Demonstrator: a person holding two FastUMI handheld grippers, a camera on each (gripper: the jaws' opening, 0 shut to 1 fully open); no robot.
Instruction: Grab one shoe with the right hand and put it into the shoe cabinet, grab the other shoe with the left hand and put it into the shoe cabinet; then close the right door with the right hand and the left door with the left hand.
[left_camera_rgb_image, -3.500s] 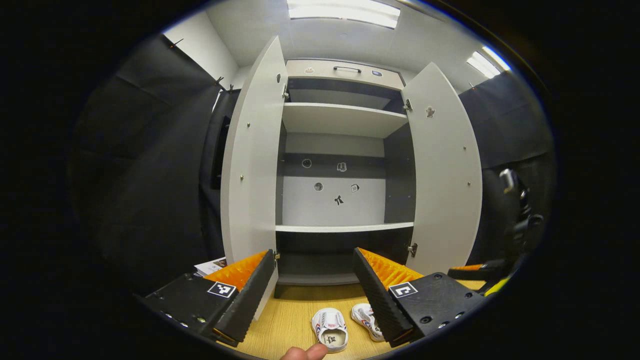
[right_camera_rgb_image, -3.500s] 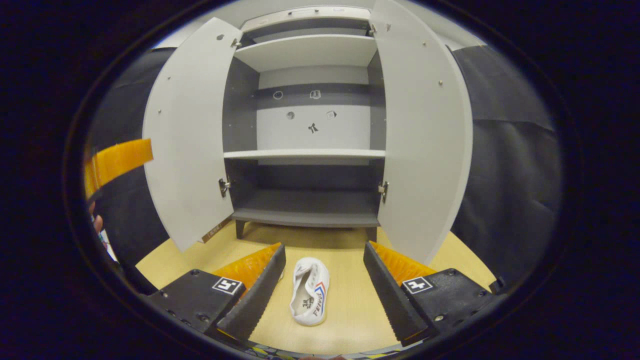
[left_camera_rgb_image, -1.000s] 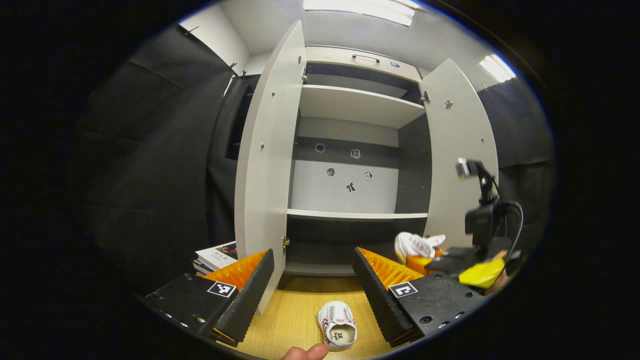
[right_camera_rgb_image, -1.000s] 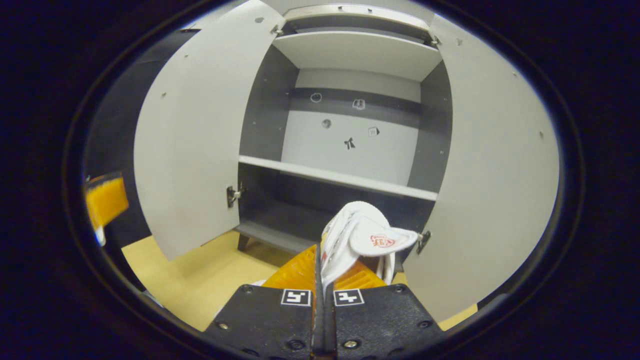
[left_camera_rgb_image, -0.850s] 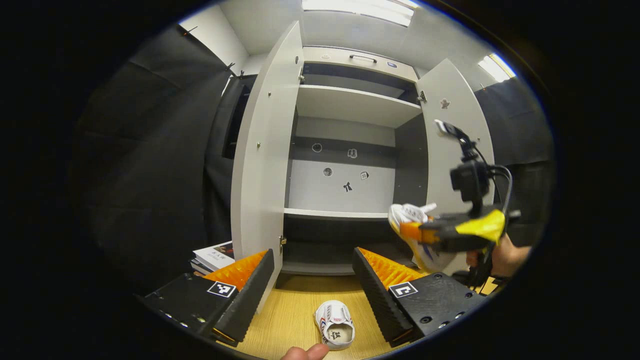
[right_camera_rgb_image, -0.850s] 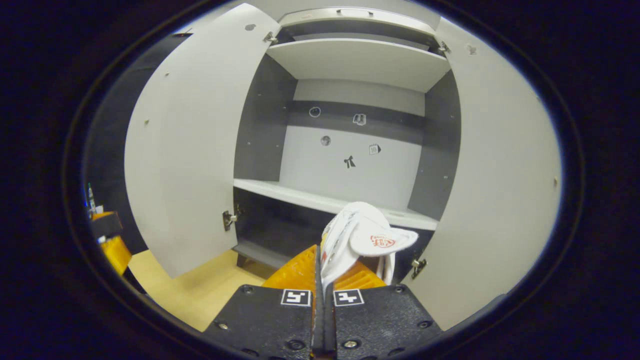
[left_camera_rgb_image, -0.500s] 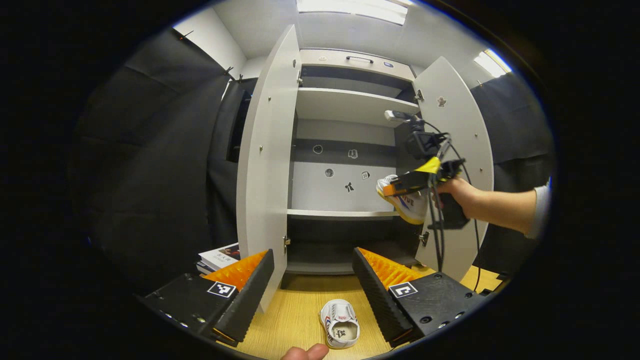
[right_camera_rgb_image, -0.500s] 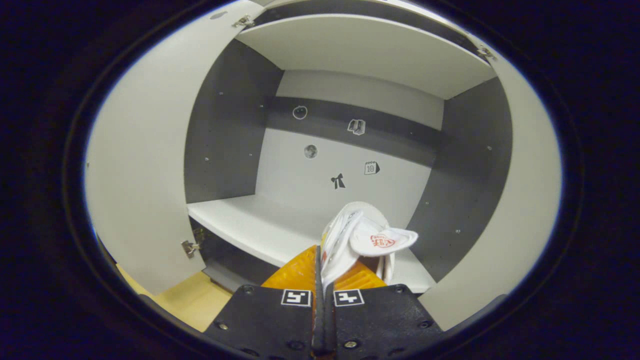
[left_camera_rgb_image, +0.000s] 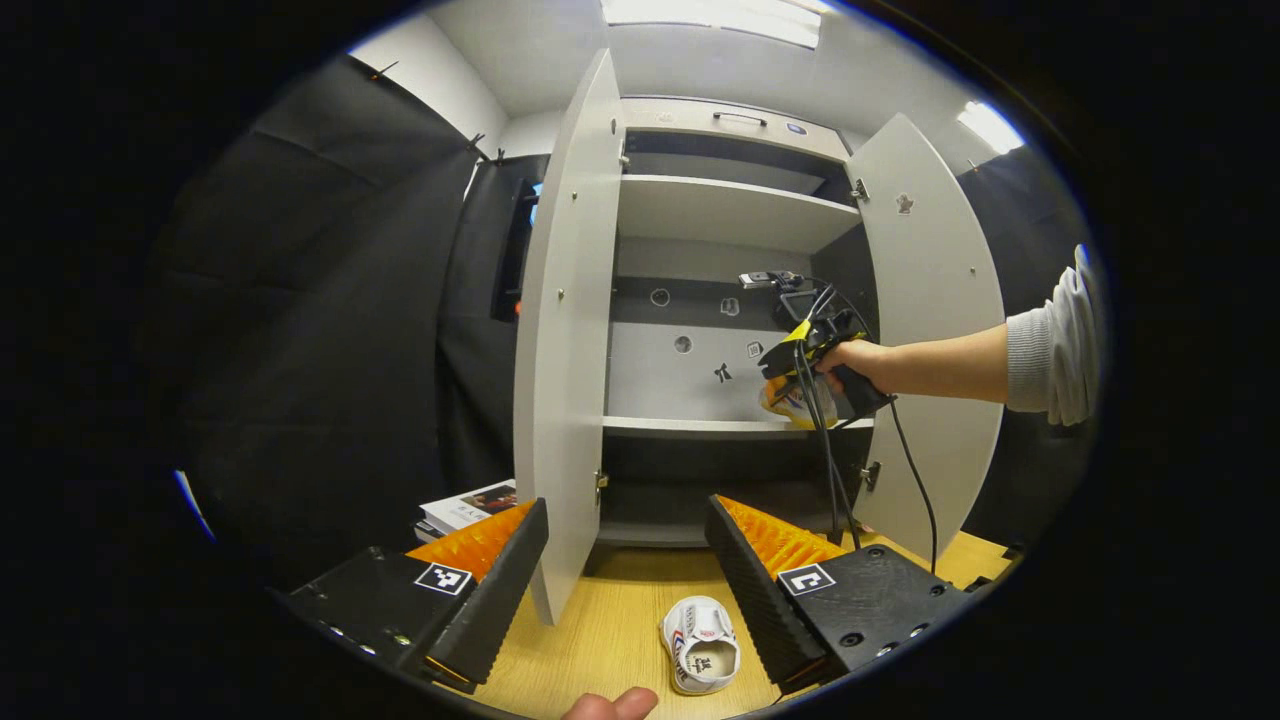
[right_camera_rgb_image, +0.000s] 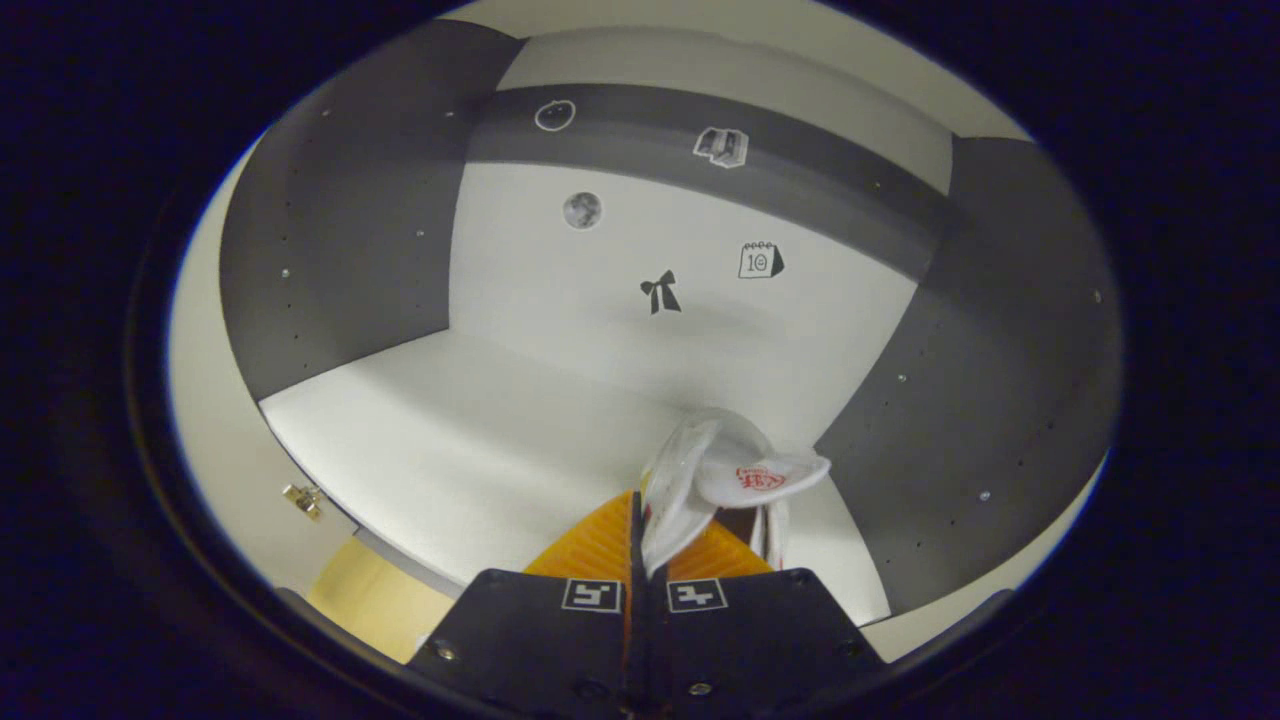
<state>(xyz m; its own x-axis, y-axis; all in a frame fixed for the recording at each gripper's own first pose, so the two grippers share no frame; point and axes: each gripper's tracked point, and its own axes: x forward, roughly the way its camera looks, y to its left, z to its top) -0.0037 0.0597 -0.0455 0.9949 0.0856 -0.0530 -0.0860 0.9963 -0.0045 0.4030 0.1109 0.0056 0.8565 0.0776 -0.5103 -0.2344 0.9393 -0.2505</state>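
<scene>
one shoe is clamped in the right tongs above the cabinet's middle shelf; the other shoe lies on the floor between the left tongs' spread fingers.

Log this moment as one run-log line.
right gripper: shut on shoe, inside cabinet above middle shelf | left gripper: open, over second shoe on floor | doors: both open
</scene>
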